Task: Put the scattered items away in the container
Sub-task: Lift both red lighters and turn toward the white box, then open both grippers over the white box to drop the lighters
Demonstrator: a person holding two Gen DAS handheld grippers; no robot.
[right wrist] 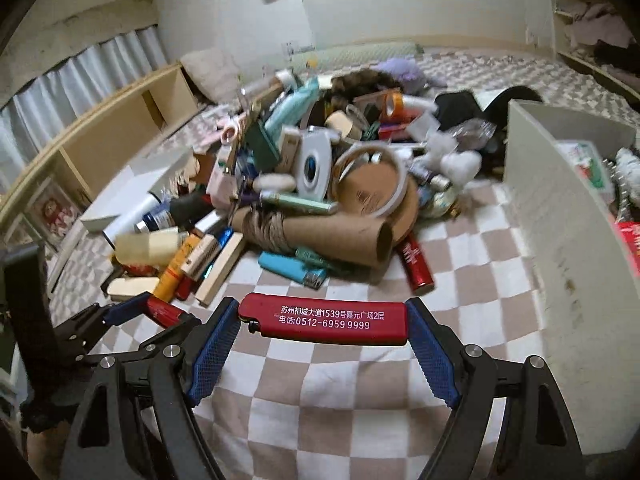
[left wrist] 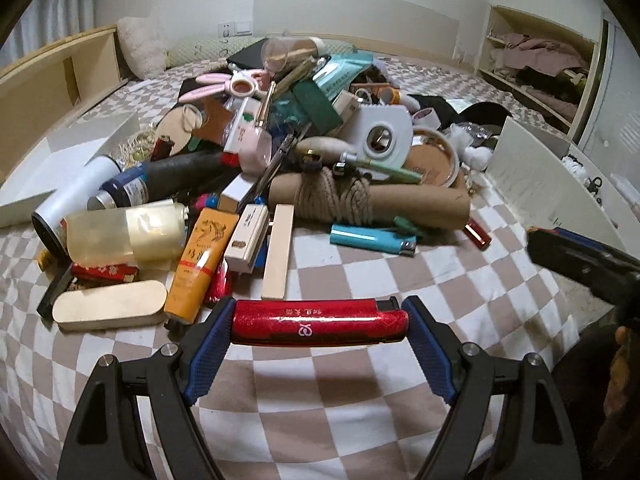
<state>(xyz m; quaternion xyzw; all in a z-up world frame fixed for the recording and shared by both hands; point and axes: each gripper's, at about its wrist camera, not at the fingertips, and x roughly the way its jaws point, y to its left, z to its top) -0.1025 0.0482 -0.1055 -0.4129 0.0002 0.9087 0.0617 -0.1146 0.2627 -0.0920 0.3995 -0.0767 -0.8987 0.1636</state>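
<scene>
Checkered bedspread (left wrist: 360,280) lies bare around both grippers. The left gripper (left wrist: 318,322) is clamped on a glittery red lighter (left wrist: 316,320); the right gripper (right wrist: 323,322) grips a matte red lighter (right wrist: 324,320). A white container (right wrist: 560,216) stands to the right, with the clutter pile (left wrist: 304,152) ahead and a blue lighter (left wrist: 372,239) nearest.

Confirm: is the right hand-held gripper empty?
No, the right hand-held gripper is shut on a matte red lighter with white print, held crosswise.

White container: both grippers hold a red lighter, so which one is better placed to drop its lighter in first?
Right, probably. The right gripper with its red lighter sits beside the white container; the left gripper is on its far side.
</scene>
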